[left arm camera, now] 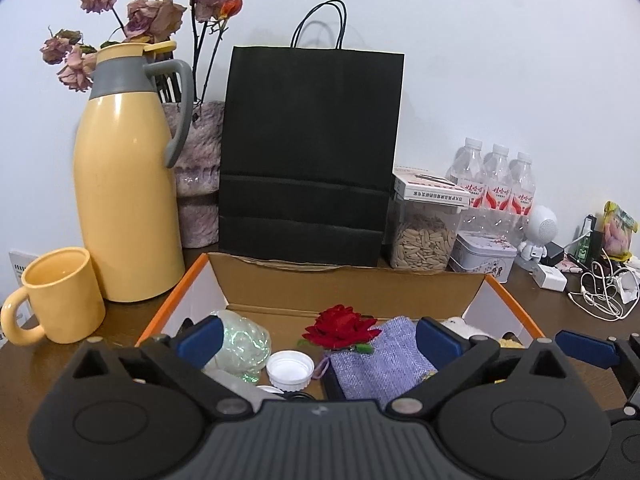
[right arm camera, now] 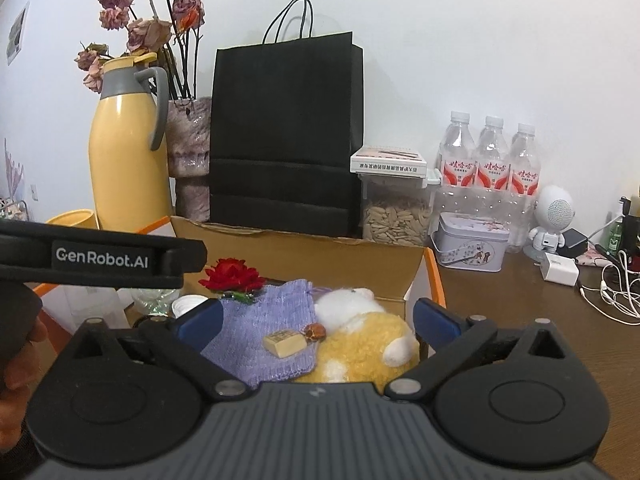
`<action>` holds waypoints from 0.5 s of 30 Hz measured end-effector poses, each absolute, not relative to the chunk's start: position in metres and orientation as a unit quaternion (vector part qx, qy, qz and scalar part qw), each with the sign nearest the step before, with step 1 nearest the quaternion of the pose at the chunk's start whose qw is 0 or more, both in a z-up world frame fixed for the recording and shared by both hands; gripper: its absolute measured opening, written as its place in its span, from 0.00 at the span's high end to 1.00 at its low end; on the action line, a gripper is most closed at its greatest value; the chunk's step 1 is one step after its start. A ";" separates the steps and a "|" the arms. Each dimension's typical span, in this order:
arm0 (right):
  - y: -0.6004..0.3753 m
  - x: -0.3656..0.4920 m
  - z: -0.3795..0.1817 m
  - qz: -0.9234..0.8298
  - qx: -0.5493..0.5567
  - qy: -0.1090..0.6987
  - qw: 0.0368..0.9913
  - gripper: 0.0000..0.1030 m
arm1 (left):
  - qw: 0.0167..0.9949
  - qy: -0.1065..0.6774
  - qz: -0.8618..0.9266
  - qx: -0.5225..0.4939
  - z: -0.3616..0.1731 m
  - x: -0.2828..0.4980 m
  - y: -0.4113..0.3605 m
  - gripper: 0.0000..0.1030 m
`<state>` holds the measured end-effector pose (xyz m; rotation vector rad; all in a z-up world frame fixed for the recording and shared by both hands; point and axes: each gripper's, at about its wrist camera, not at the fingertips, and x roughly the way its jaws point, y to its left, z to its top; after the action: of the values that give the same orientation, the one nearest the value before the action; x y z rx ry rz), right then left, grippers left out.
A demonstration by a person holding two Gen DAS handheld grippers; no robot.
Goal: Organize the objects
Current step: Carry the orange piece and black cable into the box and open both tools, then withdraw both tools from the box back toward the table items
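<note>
An open cardboard box [left arm camera: 344, 284] with orange edges sat on the brown table [left arm camera: 120, 320], and inside it lay a red fabric rose [left arm camera: 340, 326], a lavender knitted pouch [left arm camera: 384, 360], a white bottle cap [left arm camera: 290, 368] and a crumpled clear plastic bottle [left arm camera: 244, 340]. From the right wrist view the pouch [right arm camera: 268, 332] carried a small tan block charm [right arm camera: 286, 342] with a brown bead, and a yellow-and-white plush toy [right arm camera: 360, 340] lay just beside it, touching its right edge. The left gripper [left arm camera: 320, 338] hung over the box with its blue-padded fingers spread wide and nothing between them. The right gripper [right arm camera: 318, 316] also stood wide open over the box, empty, with the pouch and plush below it. Behind the box stood a black paper bag [left arm camera: 312, 152] upright against the white wall, with a yellow thermos jug [left arm camera: 124, 184] and a yellow mug [left arm camera: 60, 296] to its left, and a pinkish vase [left arm camera: 200, 172] of dried roses between jug and bag. To the right of the bag were a clear jar of seeds [left arm camera: 424, 236] with a small white carton on top, three water bottles [left arm camera: 496, 184], a decorated tin [left arm camera: 482, 256], a small white robot figurine [left arm camera: 538, 232], and a tangle of white cables [left arm camera: 604, 292] with a charger.
</note>
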<state>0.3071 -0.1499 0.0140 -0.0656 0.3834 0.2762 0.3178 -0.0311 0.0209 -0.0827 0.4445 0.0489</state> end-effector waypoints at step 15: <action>-0.152 0.286 0.012 0.128 -0.046 0.170 0.976 0.00 | 0.978 0.203 0.026 -0.050 0.021 0.293 -0.023 0.00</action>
<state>0.2865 -0.1519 0.0120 -0.0920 0.3417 0.2582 0.2935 -0.0235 0.0211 -0.1017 0.4088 0.0527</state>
